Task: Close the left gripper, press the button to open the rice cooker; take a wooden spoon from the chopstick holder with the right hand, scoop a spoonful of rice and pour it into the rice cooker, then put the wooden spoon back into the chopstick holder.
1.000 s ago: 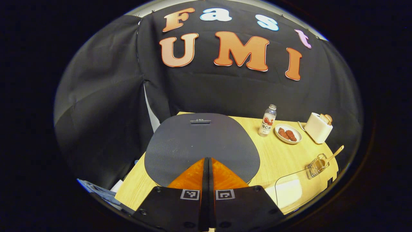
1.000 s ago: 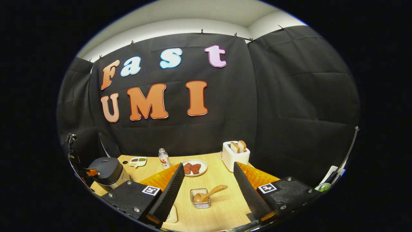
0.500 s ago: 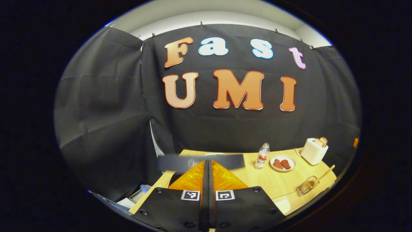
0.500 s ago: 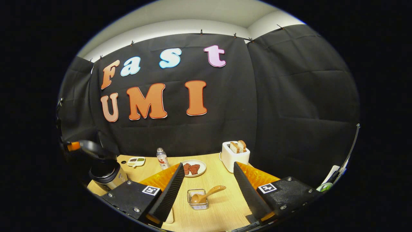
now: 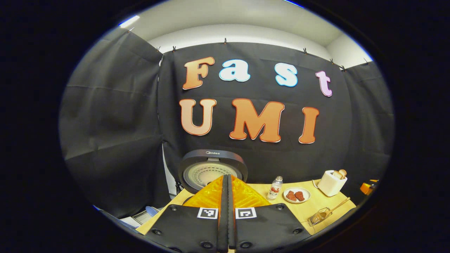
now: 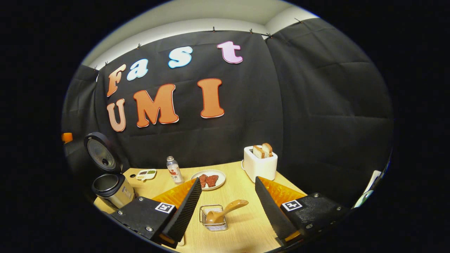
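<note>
Just ahead of the left gripper (image 5: 227,211), whose fingers were pressed together on nothing, the rice cooker (image 6: 111,189) stood open, its lid (image 5: 213,169) having sprung upright from flat within the last second as that gripper lifted away, so the button press looked done. The right gripper (image 6: 227,196) had its fingers wide apart and empty, with the wooden spoon (image 6: 222,212) leaning in the chopstick holder (image 6: 213,218) close between them, untouched; fetching it seemed next.
</note>
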Motion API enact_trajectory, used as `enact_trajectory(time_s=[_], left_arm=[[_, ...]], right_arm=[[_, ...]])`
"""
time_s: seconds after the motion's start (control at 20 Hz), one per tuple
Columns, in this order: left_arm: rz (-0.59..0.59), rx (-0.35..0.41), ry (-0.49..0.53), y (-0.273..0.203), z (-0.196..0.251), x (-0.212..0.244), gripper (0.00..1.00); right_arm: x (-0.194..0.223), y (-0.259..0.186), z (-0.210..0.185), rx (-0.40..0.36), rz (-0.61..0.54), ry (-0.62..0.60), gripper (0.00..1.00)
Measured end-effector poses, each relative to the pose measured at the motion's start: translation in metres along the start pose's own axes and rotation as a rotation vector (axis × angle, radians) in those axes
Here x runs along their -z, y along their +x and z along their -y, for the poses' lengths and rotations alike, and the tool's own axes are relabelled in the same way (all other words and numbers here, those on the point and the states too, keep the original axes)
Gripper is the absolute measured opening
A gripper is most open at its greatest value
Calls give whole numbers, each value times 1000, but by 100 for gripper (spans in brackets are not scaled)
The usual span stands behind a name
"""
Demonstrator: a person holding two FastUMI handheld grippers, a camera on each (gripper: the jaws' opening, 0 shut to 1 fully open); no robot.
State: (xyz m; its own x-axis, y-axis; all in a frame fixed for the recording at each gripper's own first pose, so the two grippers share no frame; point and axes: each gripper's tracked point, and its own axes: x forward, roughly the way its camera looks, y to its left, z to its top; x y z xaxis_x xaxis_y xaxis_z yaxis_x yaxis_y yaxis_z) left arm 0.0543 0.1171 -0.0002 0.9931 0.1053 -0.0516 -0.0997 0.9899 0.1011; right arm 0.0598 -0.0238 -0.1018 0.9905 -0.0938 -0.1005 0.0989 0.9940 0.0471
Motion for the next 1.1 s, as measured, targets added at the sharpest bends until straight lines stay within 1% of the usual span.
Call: enact_trajectory(time_s=[0.2,0.25,0.3,0.35,0.45,0.55,0.65,0.7,0.8,0.9,0.95,1.0,1.05,1.1], left_arm=[[23,-40,-5,-13,-10,-18,5],[32,-55,-1,-20,-12,-23,3],[41,-66,5,-24,-15,-28,5],[51,-75,11,-30,-17,-32,5],[65,-89,22,-41,-22,-39,5],[78,-105,26,-47,-26,-47,25],[91,-137,33,-53,-34,-53,26],[94,-126,30,-52,-33,-52,25],[86,-140,42,-56,-33,-49,40],[77,-142,53,-57,-31,-44,55],[70,-135,50,-57,-29,-42,61],[67,-133,45,-57,-27,-41,68],[65,-137,42,-57,-29,-40,75],[64,-152,46,-59,-33,-39,75]], right_arm=[[29,19,4,-23,-52,76,95],[38,24,7,-23,-72,92,95],[47,28,9,-24,-93,112,100],[57,33,12,-20,-115,137,95],[74,40,17,-15,-152,202,95],[89,44,19,-9,-184,245,95],[99,50,15,-24,-220,298,93],[103,49,12,-27,-239,335,88],[111,52,11,-36,-262,410,80],[108,55,7,-52,-258,500,71],[108,59,6,-54,-264,534,69],[110,61,7,-55,-272,556,65],[113,64,8,-53,-280,561,63],[116,65,7,-58,-285,567,57]])
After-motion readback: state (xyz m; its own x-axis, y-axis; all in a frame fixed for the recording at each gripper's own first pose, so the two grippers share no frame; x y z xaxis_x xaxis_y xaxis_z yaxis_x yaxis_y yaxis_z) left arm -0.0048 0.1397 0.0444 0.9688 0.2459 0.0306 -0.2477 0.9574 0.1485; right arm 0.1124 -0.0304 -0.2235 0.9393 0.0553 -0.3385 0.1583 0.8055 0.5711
